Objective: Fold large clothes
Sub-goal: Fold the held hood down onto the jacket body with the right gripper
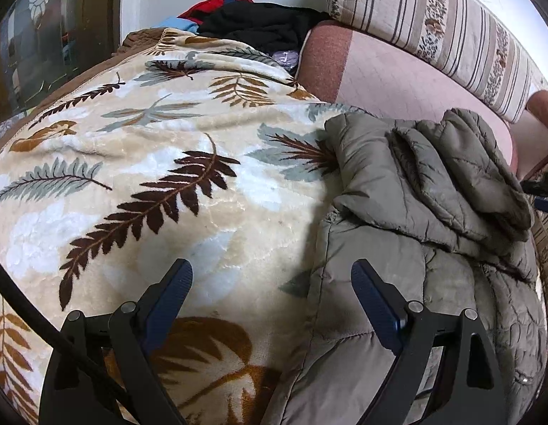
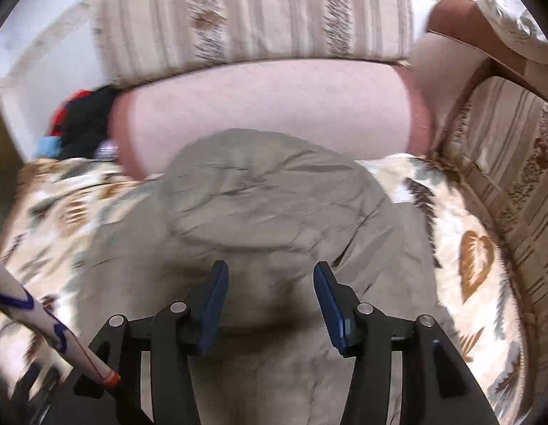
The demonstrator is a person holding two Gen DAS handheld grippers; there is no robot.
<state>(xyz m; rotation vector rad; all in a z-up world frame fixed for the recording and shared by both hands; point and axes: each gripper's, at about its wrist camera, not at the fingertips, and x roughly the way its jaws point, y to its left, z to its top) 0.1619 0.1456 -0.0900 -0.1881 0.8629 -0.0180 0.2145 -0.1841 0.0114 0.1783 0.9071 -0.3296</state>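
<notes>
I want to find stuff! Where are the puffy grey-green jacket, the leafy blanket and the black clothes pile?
Puffy grey-green quilted jacket [image 1: 397, 191], left wrist view, folded upper part.
Cream fleece blanket with leaf print [image 1: 160, 163], left wrist view, a brown fern leaf.
Black clothes pile [image 1: 259, 24], left wrist view, its middle.

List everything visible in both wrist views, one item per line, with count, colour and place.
quilted jacket: one, olive grey, lying partly folded on the blanket, ahead of both grippers.
leaf-print blanket: one, cream with brown, tan and grey-blue leaves, spread under the jacket.
pink cushion: one, pale pink with darker edge, behind the jacket.
striped cushion: one, beige with brown stripes and floral bands, behind the pink cushion.
clothes pile: one heap, black, red and light blue, at the blanket's far end.
left gripper: one, black with blue pads, open, over the jacket's edge.
right gripper: one, black with blue pads, open, over the jacket.
</notes>
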